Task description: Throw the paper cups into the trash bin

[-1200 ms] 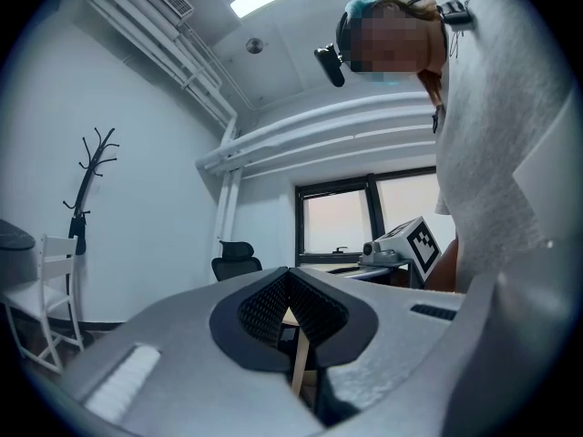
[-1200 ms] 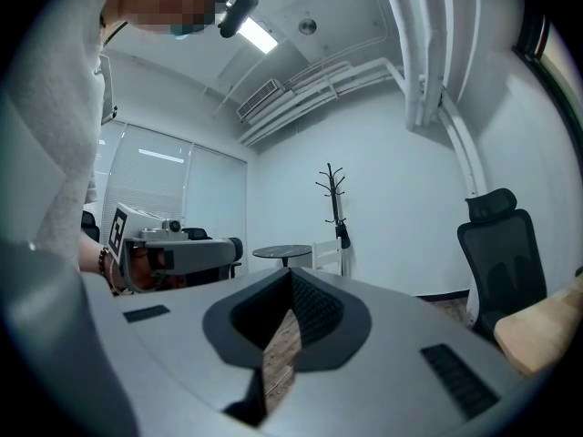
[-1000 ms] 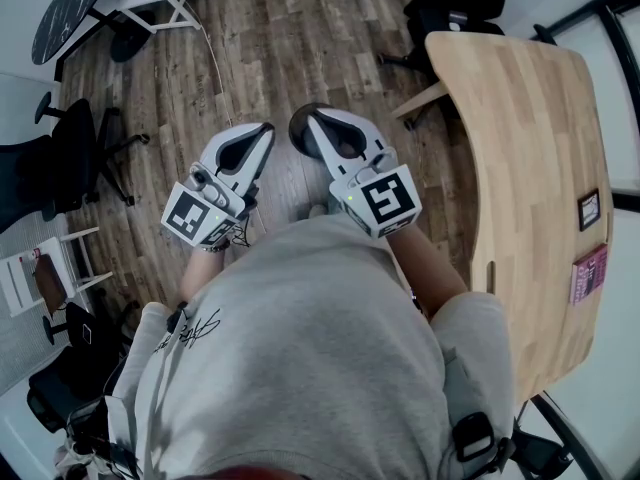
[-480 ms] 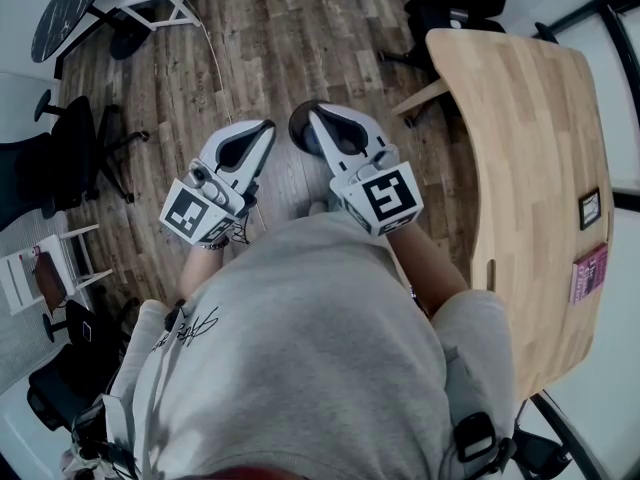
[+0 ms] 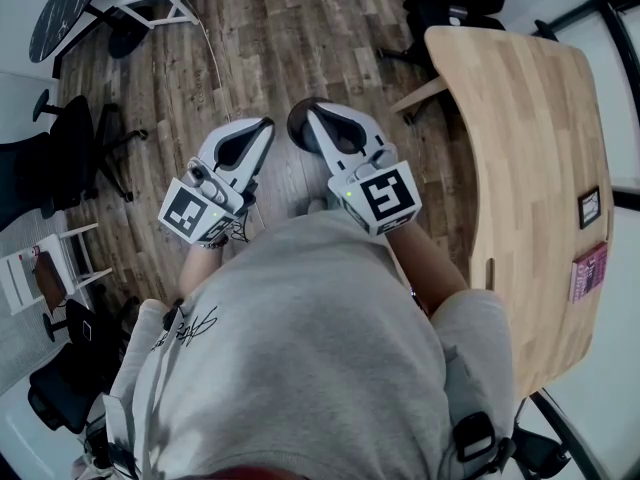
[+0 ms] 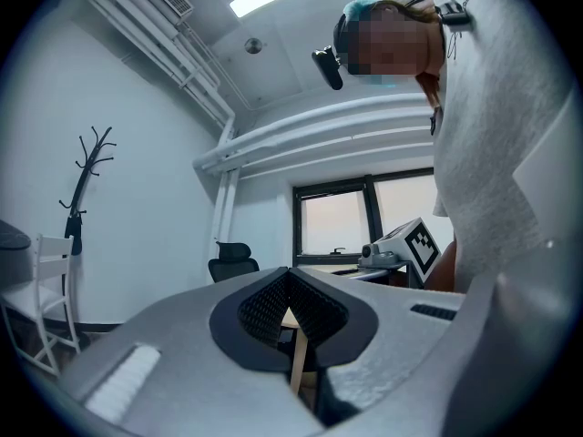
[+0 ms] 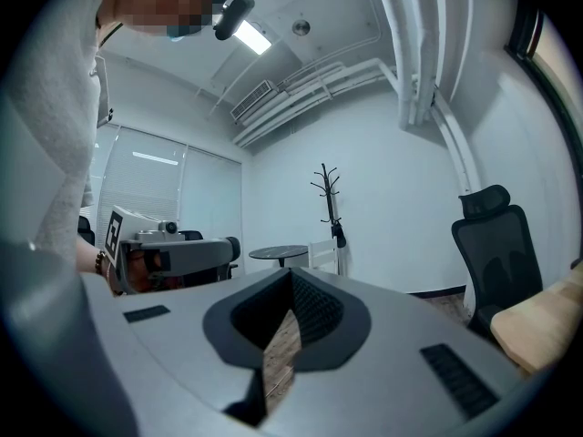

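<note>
Head view is showing no paper cup or trash bin anywhere. Left gripper (image 5: 264, 127) and right gripper (image 5: 309, 114) are hovering side by side over the plank floor (image 5: 270, 28), each with jaws pressed together on nothing, the wooden table (image 5: 520, 118) standing to their right.

wear: a light grey sweatshirt (image 5: 310, 348) is worn, black script (image 5: 188, 330) printed on it | left gripper (image 5: 266, 126), right gripper (image 5: 306, 114): shelled in pale grey | pads (image 6: 314, 312): ribbed in black | each is topped by a black-and-white marker cube (image 5: 382, 196)
</note>
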The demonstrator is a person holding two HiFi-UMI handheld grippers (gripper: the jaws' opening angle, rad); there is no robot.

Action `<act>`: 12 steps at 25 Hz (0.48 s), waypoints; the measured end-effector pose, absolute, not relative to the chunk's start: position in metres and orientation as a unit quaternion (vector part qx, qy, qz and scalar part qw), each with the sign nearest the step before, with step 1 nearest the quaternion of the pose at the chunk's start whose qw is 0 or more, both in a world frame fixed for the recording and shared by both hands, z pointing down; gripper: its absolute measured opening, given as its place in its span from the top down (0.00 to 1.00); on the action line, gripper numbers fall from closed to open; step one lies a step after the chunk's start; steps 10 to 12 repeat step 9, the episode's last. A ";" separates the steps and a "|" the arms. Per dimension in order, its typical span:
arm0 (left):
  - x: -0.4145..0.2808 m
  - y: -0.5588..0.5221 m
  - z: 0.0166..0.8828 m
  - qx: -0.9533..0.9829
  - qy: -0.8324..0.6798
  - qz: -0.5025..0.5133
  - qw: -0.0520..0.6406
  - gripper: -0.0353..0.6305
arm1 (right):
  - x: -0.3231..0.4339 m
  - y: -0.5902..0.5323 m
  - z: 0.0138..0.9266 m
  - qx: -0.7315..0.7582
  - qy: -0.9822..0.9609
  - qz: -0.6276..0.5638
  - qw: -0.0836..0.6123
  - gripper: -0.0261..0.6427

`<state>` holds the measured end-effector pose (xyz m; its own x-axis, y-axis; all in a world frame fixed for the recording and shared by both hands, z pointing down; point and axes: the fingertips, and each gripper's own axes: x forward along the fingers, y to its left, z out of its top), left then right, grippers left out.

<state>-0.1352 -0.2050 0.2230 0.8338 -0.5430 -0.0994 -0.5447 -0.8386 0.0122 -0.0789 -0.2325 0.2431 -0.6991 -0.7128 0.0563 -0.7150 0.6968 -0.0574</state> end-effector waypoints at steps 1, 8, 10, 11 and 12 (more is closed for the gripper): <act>-0.135 -0.205 0.223 -0.957 0.284 0.050 0.008 0.94 | -0.079 -0.233 0.243 0.388 -0.921 0.037 0.015 0.95; -0.134 -0.205 0.223 -0.957 0.287 0.050 0.007 0.94 | -0.078 -0.231 0.244 0.385 -0.922 0.039 0.009 0.95; -0.134 -0.205 0.223 -0.957 0.286 0.050 0.007 0.94 | -0.078 -0.231 0.243 0.384 -0.922 0.039 0.008 0.95; -0.134 -0.205 0.223 -0.957 0.286 0.050 0.007 0.94 | -0.078 -0.231 0.243 0.384 -0.922 0.039 0.008 0.95; -0.134 -0.205 0.223 -0.957 0.286 0.050 0.007 0.94 | -0.078 -0.231 0.243 0.384 -0.922 0.039 0.008 0.95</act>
